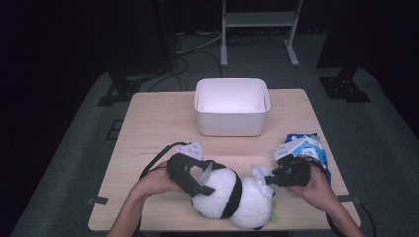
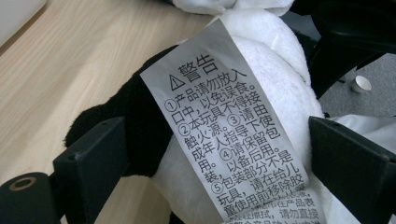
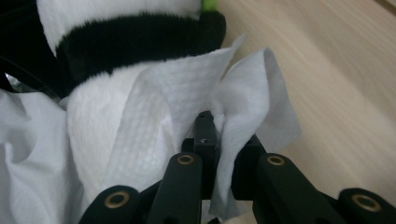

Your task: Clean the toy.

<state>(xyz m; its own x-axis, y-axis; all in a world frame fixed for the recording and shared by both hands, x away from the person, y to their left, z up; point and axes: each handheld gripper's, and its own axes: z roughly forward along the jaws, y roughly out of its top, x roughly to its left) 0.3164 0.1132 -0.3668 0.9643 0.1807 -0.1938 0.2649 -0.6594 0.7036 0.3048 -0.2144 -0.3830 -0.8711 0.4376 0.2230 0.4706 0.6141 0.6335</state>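
- High view: the panda plush lies between both grippers, long axis running from the left gripper to the right gripper.
- Left gripper view: jaws wide, straddling the plush's warning tag.
- Right gripper view: jaws clamped on a white wipe, against the plush.

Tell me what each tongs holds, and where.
Right tongs: shut on a fold of the white wipe. Left tongs: open around the panda plush.

Showing two black grippers, the left gripper and the right gripper, each with flat black jaws, round gold rings near the joints, a grey three-cornered plate on top and a black cable trailing back past bare, sleeveless forearms.
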